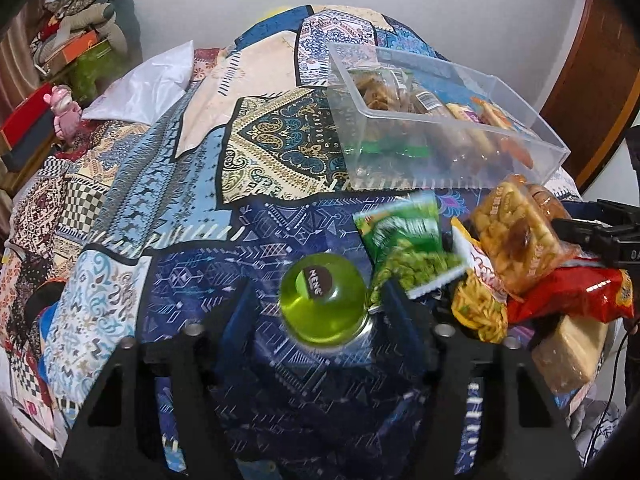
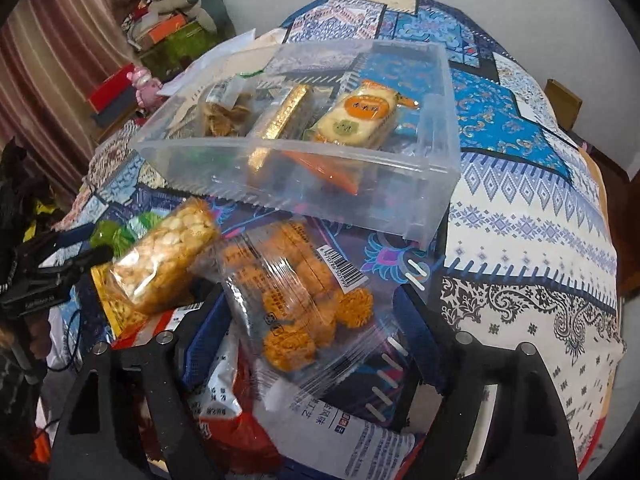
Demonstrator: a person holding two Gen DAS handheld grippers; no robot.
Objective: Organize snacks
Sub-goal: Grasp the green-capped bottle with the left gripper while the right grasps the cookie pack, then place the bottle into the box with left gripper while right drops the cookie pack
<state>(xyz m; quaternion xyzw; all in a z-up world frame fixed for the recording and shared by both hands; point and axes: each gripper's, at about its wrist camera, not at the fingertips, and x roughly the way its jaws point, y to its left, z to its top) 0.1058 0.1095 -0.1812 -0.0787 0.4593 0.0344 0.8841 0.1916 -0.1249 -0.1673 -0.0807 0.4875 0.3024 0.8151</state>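
Two grippers: we hold one in each hand, over a bed with a patterned quilt.
Left gripper: our fingers stand wide apart around a green jelly cup; we cannot tell if they touch it.
Green snack packet: just right of the cup, beside the snack pile.
Clear bin: behind the pile, with several snacks inside.
Right gripper: our fingers are spread on both sides of a clear bag of orange balls, not pressing it.
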